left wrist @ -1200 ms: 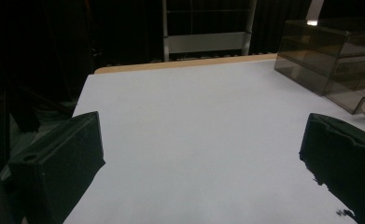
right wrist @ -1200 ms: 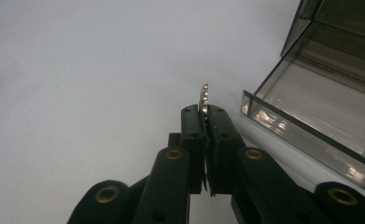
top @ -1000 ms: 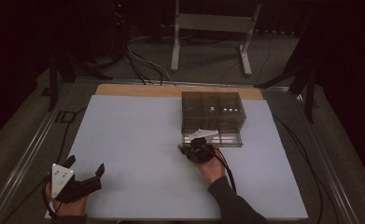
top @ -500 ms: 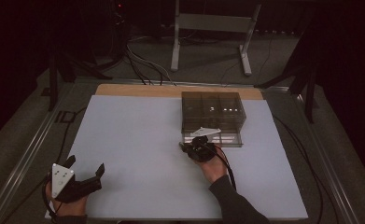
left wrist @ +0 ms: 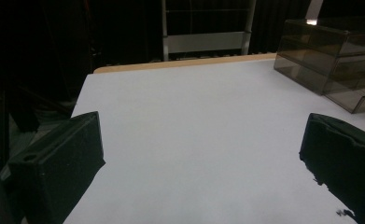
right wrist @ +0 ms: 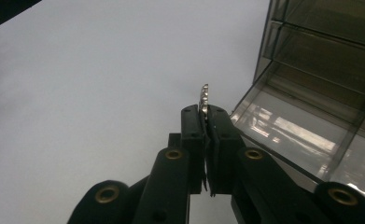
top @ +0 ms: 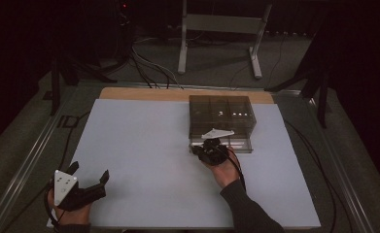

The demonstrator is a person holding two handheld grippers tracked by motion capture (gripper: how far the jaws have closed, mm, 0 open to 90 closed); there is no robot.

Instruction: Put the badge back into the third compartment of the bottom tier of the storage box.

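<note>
At the near left corner of the white table, the left gripper rests in the person's hand with its jaws spread wide apart over bare surface. Toward the middle right, the right gripper is clamped tight on a small silvery metal piece, whose notched edge juts up between the pads. It is held just beside the open bottom drawer of a smoked-plastic drawer box.
</note>
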